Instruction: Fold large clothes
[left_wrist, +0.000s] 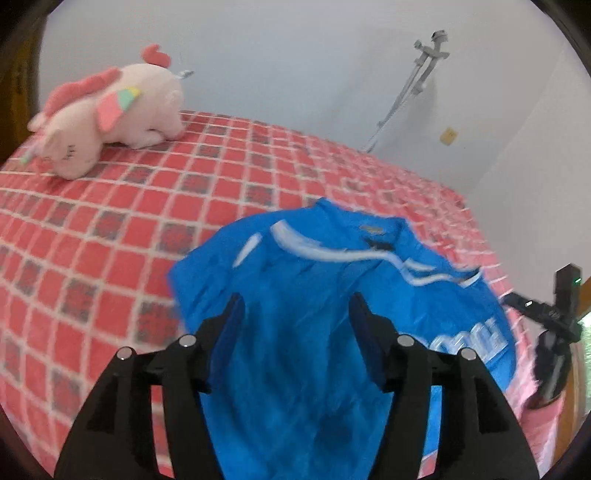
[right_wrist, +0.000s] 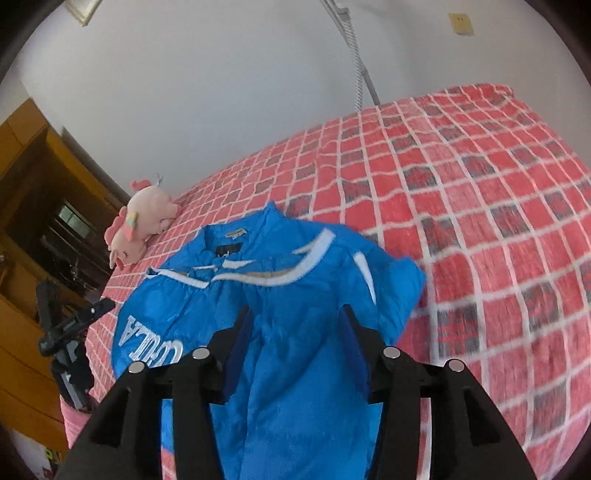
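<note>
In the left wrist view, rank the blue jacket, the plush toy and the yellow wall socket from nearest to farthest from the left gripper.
1. Blue jacket: directly under the left gripper, on the bed.
2. Plush toy: far left, on the bed's back edge.
3. Wall socket: upper right, on the wall beyond the bed.

Walls: plain white wall (right_wrist: 207, 92).
Bed: red checked cover (left_wrist: 155, 206).
Furniture: brown wooden cabinet (right_wrist: 26, 206), left.
</note>
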